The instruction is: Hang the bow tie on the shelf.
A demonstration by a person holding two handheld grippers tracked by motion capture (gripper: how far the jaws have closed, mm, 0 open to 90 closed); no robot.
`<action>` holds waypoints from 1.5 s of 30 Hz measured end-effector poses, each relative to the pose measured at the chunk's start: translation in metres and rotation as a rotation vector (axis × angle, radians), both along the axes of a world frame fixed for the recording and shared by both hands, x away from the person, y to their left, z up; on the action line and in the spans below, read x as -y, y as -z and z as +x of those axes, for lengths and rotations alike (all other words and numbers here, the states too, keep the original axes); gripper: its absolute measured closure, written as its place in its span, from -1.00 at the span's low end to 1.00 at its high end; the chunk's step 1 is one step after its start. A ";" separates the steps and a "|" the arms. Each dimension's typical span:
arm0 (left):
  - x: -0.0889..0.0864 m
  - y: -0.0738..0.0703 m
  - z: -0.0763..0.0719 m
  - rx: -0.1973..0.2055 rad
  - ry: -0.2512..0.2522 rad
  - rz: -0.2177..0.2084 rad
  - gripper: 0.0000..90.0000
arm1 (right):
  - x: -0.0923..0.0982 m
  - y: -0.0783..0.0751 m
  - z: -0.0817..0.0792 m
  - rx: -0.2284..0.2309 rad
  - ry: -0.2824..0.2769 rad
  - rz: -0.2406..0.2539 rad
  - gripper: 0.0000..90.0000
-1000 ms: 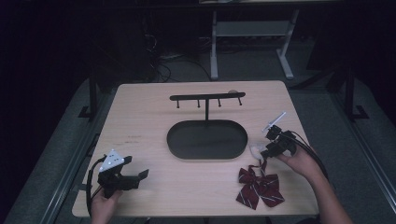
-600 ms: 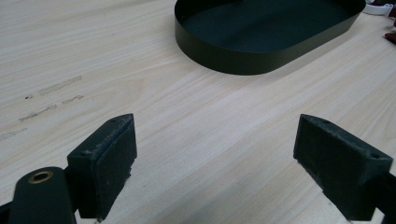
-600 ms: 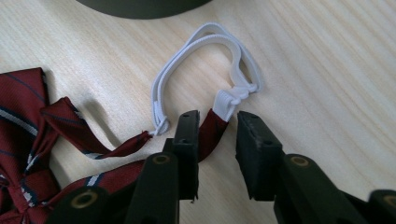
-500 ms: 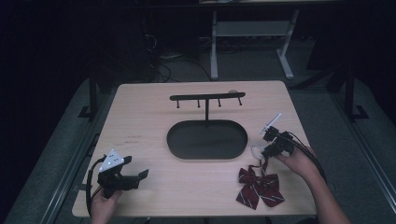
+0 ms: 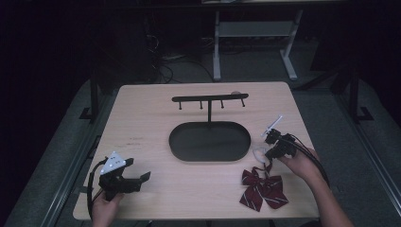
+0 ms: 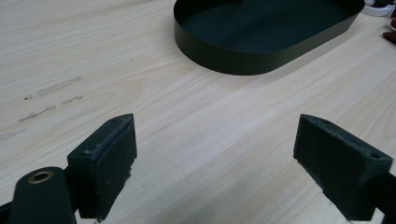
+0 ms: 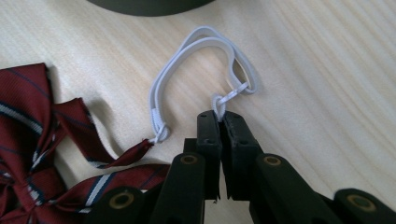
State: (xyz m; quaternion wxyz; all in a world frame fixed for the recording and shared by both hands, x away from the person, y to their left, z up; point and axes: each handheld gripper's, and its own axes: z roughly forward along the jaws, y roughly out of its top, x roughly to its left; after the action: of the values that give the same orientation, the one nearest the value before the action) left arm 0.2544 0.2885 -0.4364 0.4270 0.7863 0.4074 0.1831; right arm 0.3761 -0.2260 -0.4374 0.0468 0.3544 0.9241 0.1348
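Right gripper [image 7: 219, 116] fingers pinch the white elastic loop [image 7: 196, 74] of the dark red striped bow tie [image 5: 261, 189], near right on the tabletop [image 5: 142, 123], apparently lying flat. Left gripper [image 6: 215, 154] fingers spread, empty, near left.

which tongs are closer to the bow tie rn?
Right. The right tongs are shut on the white elastic strap attached to the bow tie, just beyond it. The left tongs sit open across the table.

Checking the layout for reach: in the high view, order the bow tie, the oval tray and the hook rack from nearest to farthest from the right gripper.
1. Bow tie, just below the right gripper, near the table's front edge.
2. Oval tray, to its left, mid-table.
3. Hook rack, beyond the tray, toward the far edge.
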 end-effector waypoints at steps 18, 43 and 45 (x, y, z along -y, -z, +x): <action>0.000 0.000 0.000 -0.002 -0.001 0.004 -0.71 | 0.010 -0.037 -0.013 0.001 -0.068 0.138 0.93; 0.001 0.000 0.000 -0.002 0.003 0.007 -0.71 | -0.008 -0.091 -0.035 0.095 -0.180 0.179 0.94; 0.001 0.000 0.000 -0.002 0.004 0.009 -0.71 | -0.011 -0.095 -0.037 0.104 -0.189 0.175 0.94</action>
State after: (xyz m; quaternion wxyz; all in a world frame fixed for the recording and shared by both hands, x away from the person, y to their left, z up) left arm 0.2543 0.2875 -0.4366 0.4236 0.7891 0.4053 0.1833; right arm 0.3393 -0.2146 -0.3421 0.0508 0.2609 0.9345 0.2368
